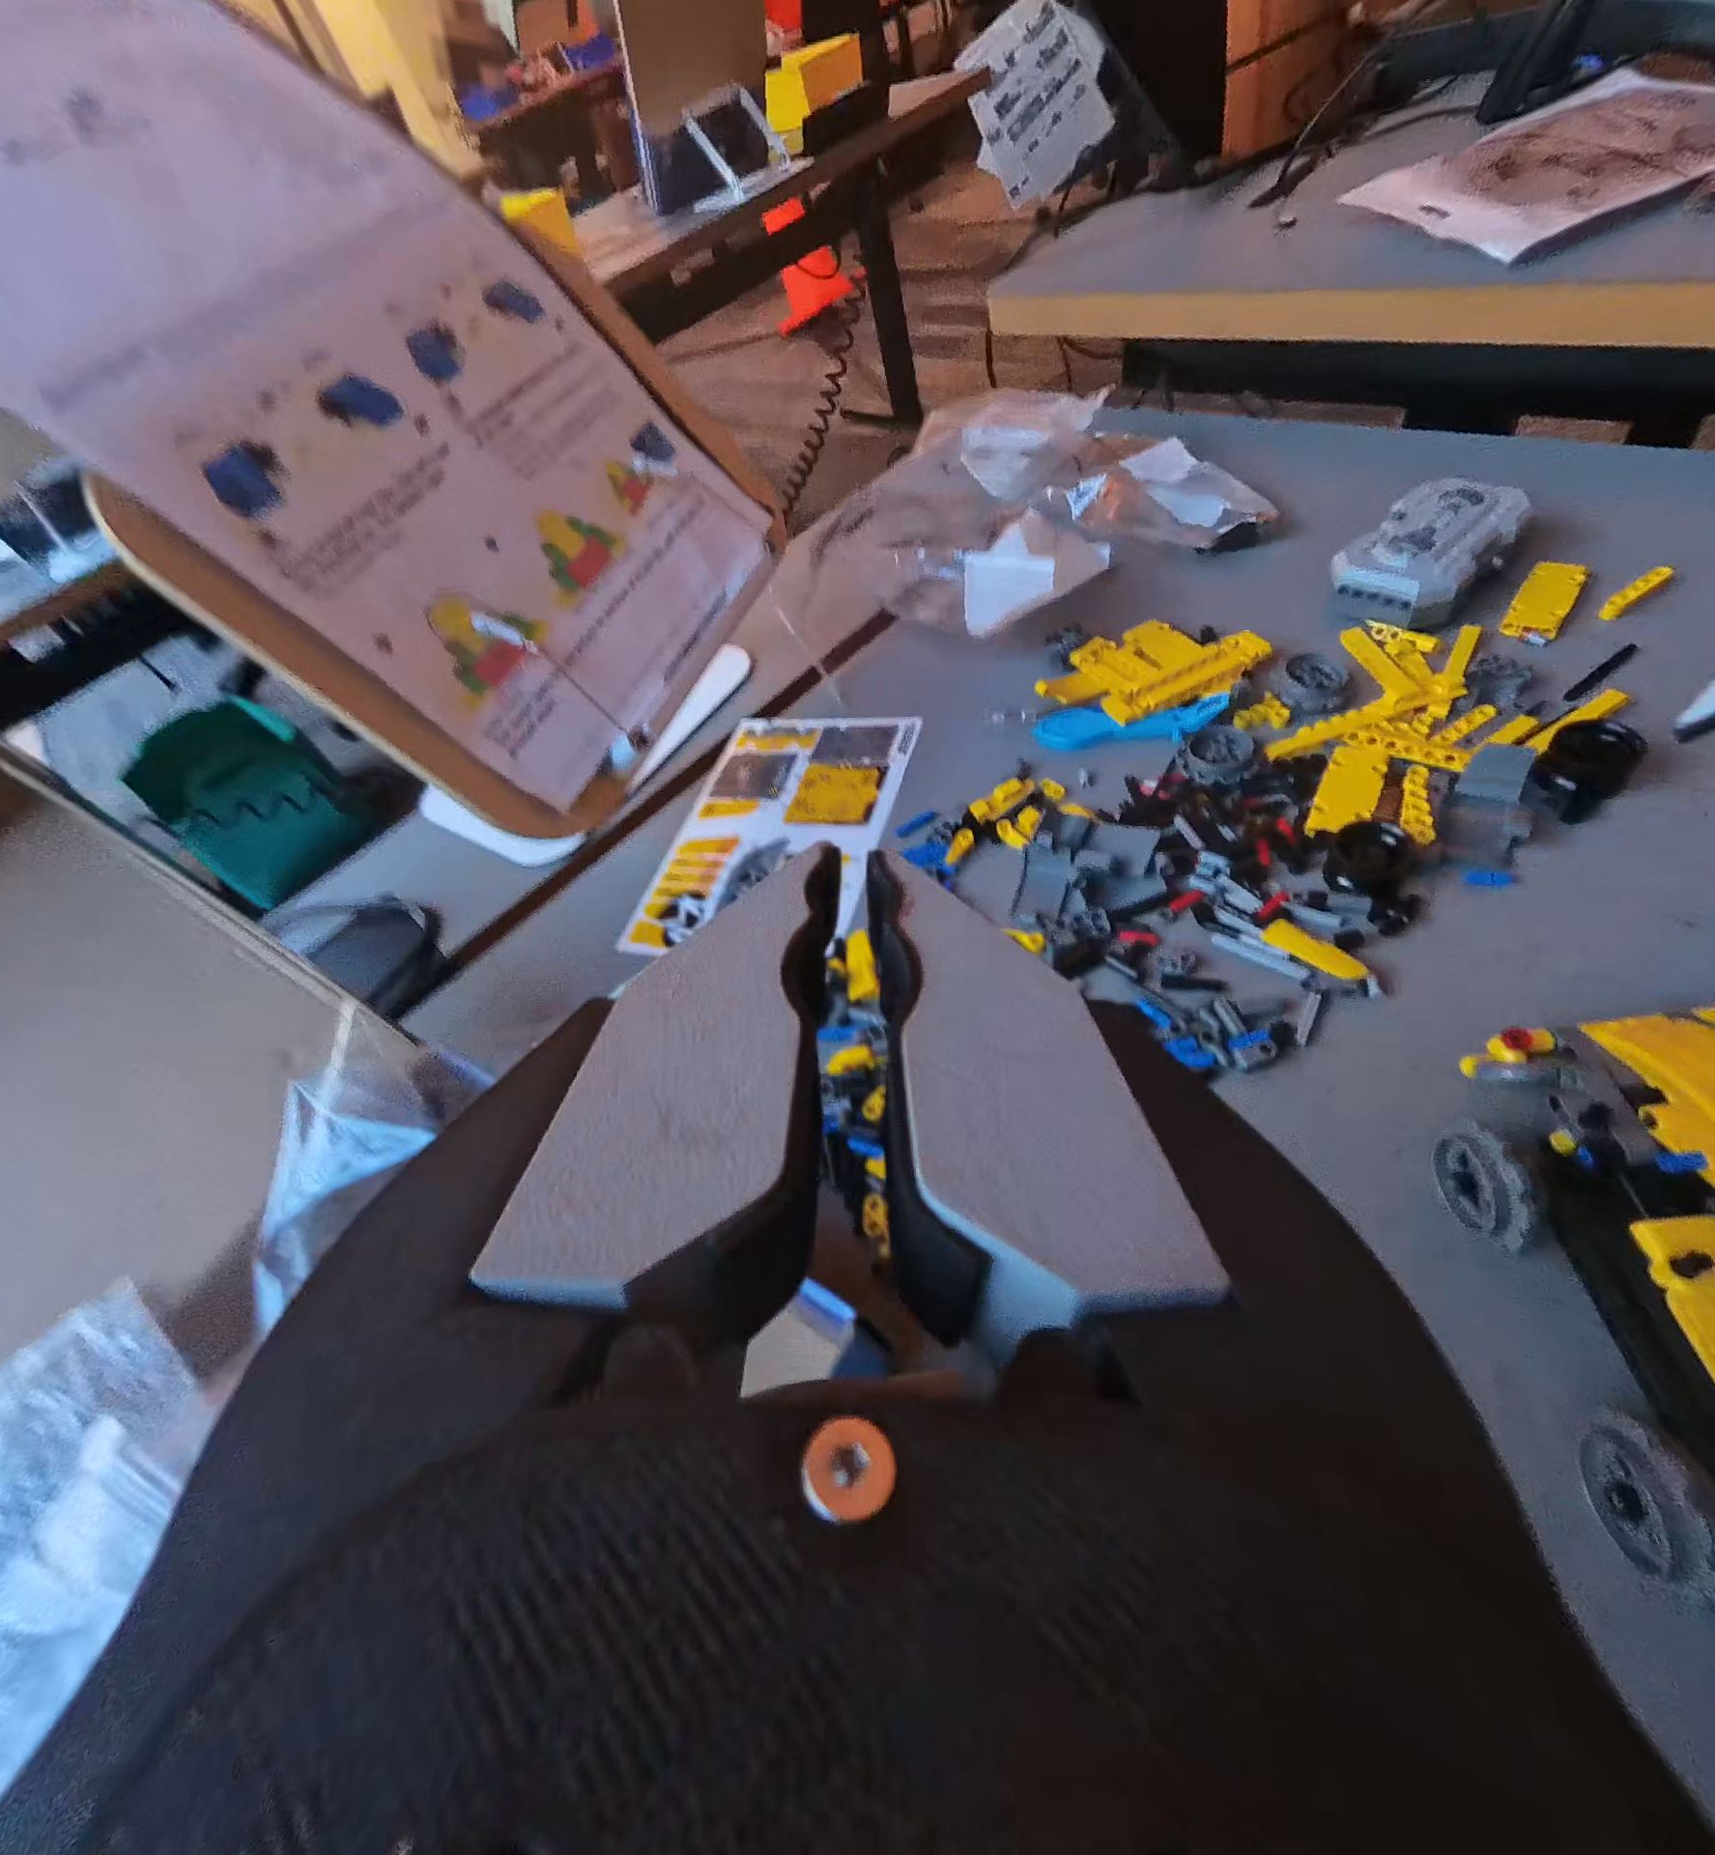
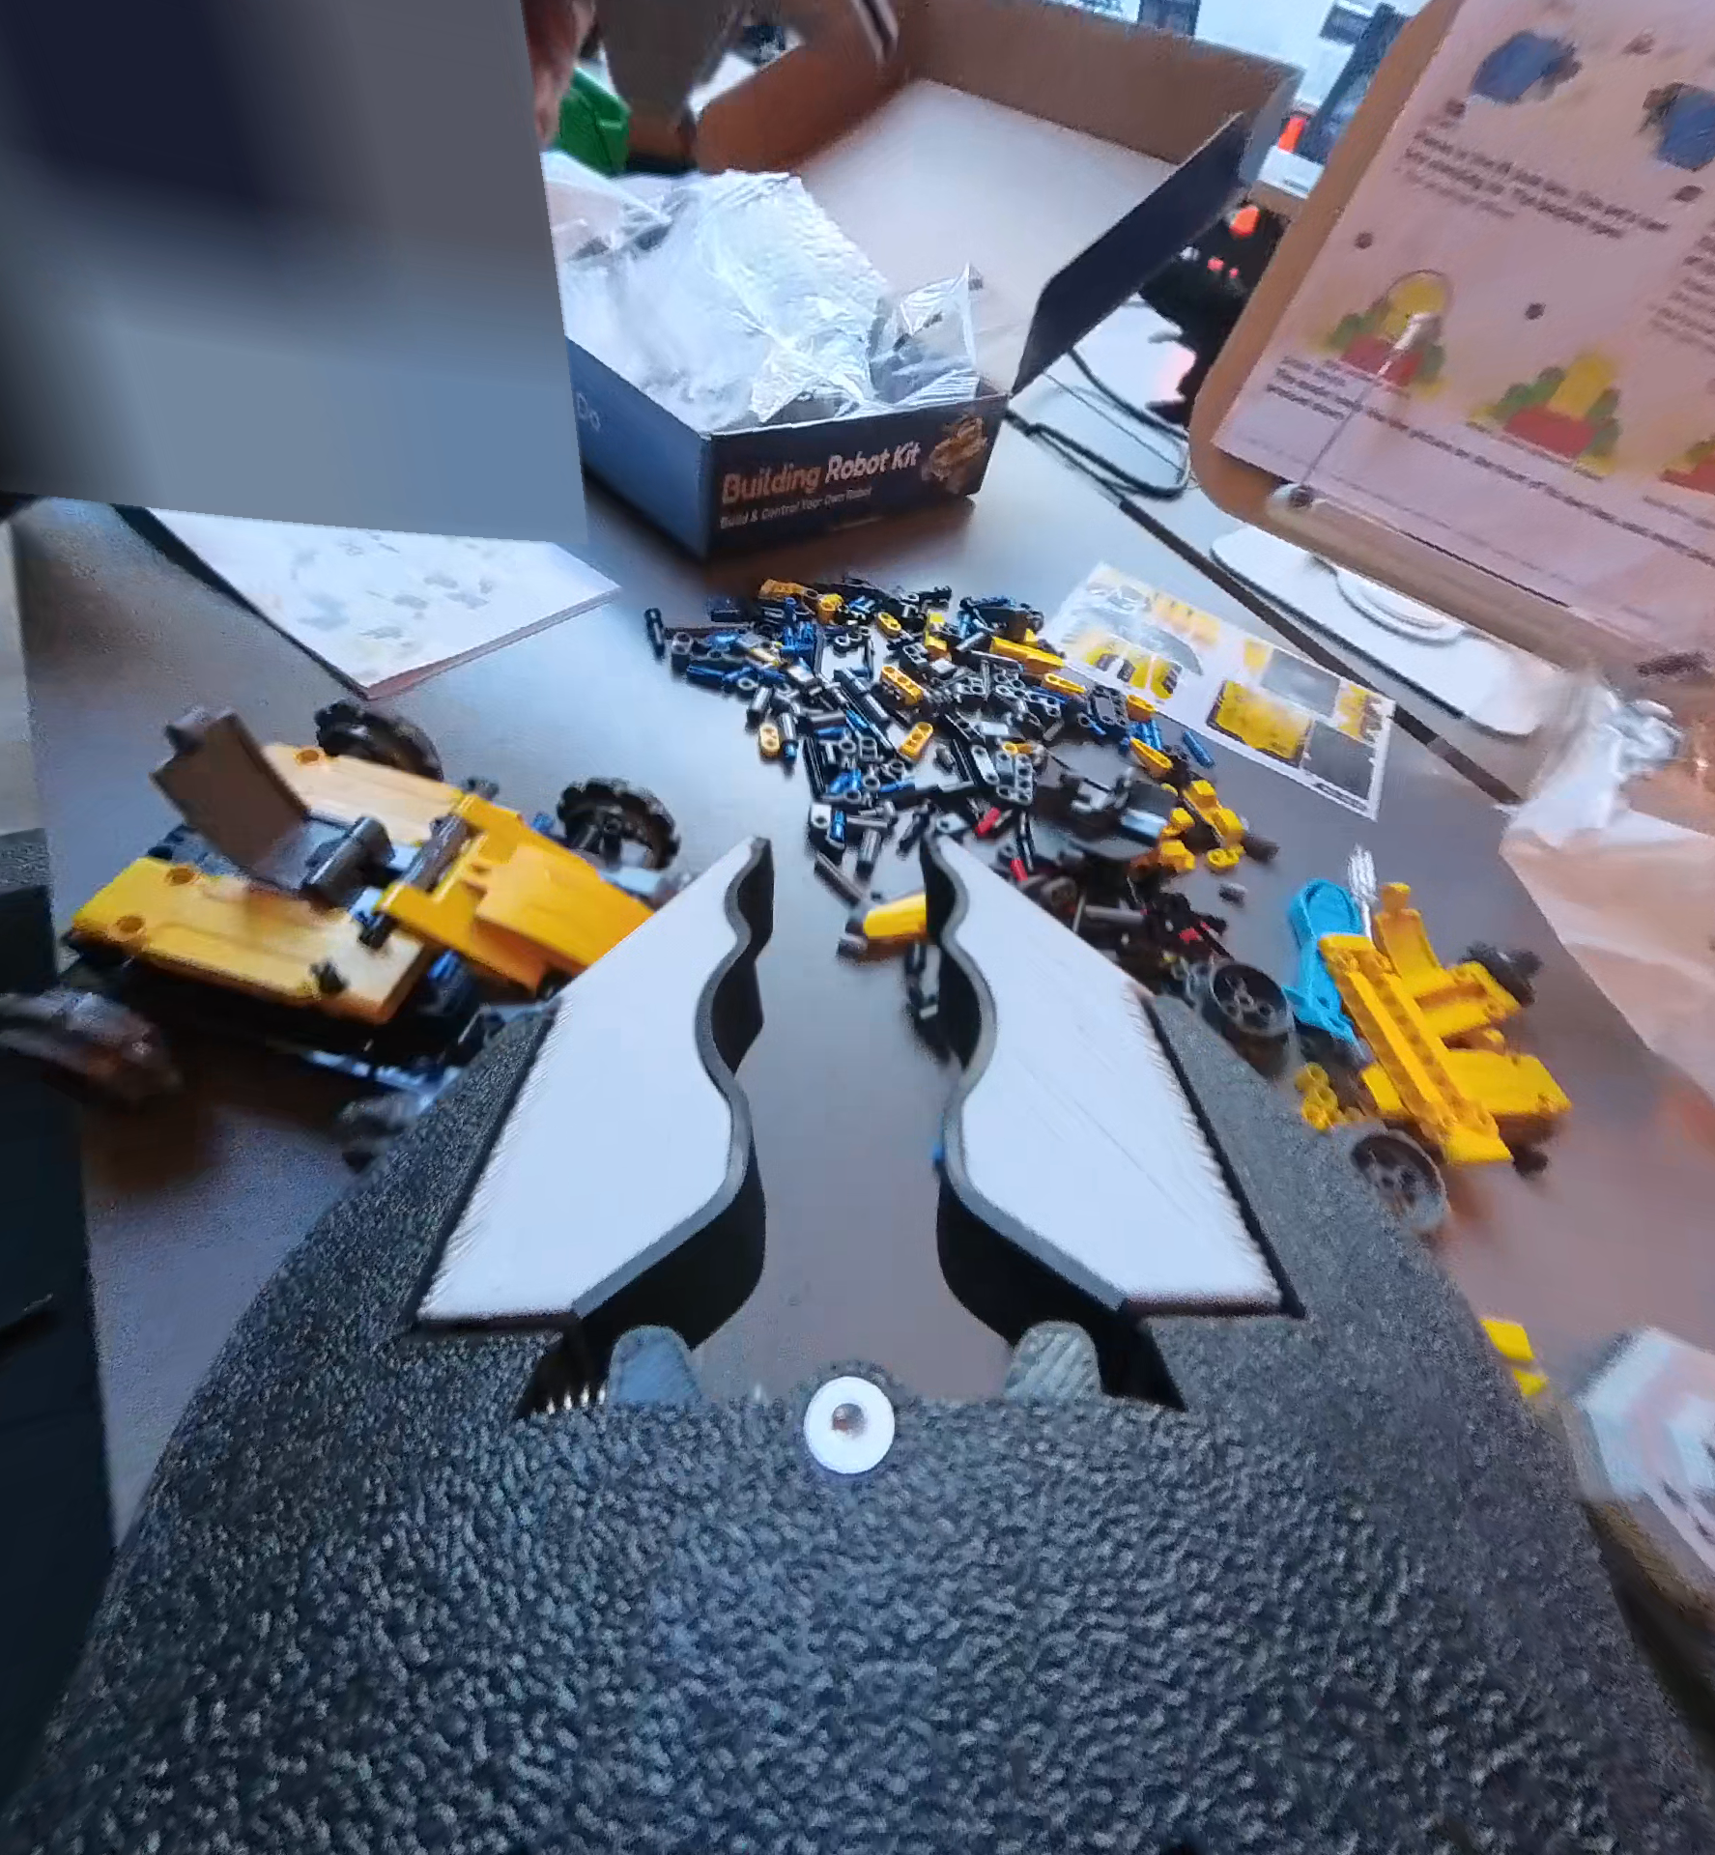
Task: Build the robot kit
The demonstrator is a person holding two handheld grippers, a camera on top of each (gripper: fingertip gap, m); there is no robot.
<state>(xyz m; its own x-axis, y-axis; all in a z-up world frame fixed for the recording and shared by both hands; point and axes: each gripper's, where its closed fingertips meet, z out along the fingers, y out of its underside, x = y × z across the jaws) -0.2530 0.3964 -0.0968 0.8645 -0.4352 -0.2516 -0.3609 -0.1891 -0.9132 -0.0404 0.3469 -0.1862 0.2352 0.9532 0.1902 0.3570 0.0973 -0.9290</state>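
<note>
My left gripper (image 1: pixel 854 865) hovers above the grey table (image 1: pixel 1415 964) with its jaws almost together and nothing seen clamped at the tips. A pile of small black, blue and yellow bricks (image 1: pixel 1184 903) shows through the slit and to its right. My right gripper (image 2: pixel 848 853) is open and empty, low over the near edge of the same pile (image 2: pixel 933 723). A small yellow curved piece (image 2: pixel 888 918) lies between its fingers. A partly built yellow vehicle (image 2: pixel 331 903) sits to its left and also shows in the left wrist view (image 1: pixel 1686 1205).
A yellow beam assembly with a blue piece (image 2: pixel 1415 1014) and a sticker sheet (image 2: pixel 1224 683) lie to the right. A kit box with plastic bags (image 2: pixel 833 482) stands behind the pile. An instruction board on a stand (image 2: pixel 1485 301) rises at the right. A booklet (image 2: pixel 381 602) lies at back left. The left gripper's tips are roughly 25 cm from the right gripper's.
</note>
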